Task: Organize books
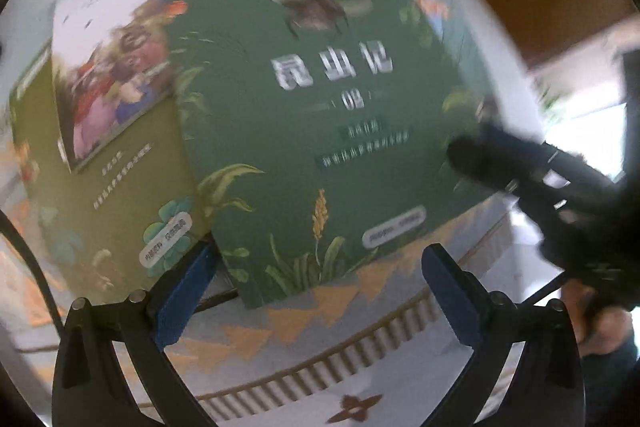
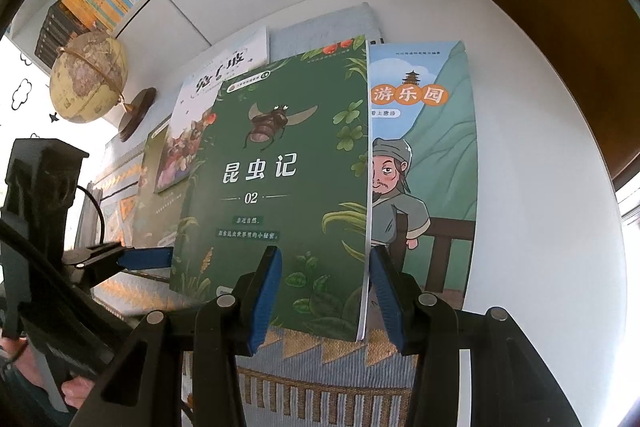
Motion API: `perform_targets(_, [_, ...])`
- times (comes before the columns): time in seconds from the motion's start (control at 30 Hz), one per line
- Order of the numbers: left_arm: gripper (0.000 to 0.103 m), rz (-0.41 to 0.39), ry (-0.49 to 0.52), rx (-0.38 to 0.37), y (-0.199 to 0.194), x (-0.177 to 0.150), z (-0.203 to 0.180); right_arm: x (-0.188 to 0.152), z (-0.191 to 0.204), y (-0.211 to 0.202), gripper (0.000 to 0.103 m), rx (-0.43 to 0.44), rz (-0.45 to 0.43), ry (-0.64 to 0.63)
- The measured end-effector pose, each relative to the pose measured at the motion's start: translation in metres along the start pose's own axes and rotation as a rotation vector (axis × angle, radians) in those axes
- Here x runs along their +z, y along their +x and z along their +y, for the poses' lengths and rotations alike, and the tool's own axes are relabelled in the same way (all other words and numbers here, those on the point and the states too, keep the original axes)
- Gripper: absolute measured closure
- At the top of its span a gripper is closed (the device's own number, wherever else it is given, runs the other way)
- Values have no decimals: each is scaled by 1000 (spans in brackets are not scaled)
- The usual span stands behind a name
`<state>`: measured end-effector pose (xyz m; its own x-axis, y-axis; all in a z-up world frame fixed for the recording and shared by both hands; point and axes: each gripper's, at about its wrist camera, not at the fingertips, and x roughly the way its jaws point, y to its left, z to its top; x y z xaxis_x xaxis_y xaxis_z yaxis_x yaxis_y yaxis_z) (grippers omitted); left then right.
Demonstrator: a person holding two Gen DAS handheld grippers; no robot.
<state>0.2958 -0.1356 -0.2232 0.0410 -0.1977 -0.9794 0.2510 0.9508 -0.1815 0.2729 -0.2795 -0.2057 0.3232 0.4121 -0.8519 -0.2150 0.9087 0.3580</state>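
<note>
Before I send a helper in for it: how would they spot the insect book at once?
On the white table, find the patterned runner where several books overlap. The insect book lies on top, between the right gripper fingers. Only it is dark green with a flying beetle and "02"; its right neighbour, the blue book, shows a cartoon man.

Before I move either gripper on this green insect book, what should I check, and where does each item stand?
1. Left gripper free to grasp: ok. It is open with nothing clamped.
2. Right gripper holding the green book: cannot tell. The book's lower right corner lies between the fingers, but no pad shows pressing.
3. Green book free of neighbours: not ok. It overlaps the blue book and the white book.
4. Left wrist view sharp enough to aim: not ok, it is blurred.
5. Globe apart from the books: ok.
</note>
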Motion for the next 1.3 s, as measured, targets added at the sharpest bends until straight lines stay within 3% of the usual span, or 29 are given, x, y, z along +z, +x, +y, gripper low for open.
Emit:
perform_targets(0.07, [1, 50, 75, 137, 12, 2, -19, 0, -1, 0, 58, 3, 2, 1])
perform_targets(0.13, [0, 36, 81, 189, 12, 1, -27, 0, -1, 0, 58, 4, 3, 1])
perform_targets(0.23, [0, 29, 29, 152, 12, 0, -17, 0, -2, 1, 58, 8, 2, 4])
perform_targets(0.73, [0, -55, 0, 167, 10, -13, -12, 1, -3, 0, 58, 16, 8, -4])
perform_targets(0.9, [0, -149, 11, 166, 1, -28, -14, 0, -4, 0, 58, 32, 21, -17])
perform_targets(1.03, [0, -283, 5, 167, -2, -52, -16, -1, -10, -1, 58, 71, 32, -6])
perform_targets(1.3, [0, -216, 34, 157, -2, -60, -18, -3, -19, -3, 58, 134, 21, 54])
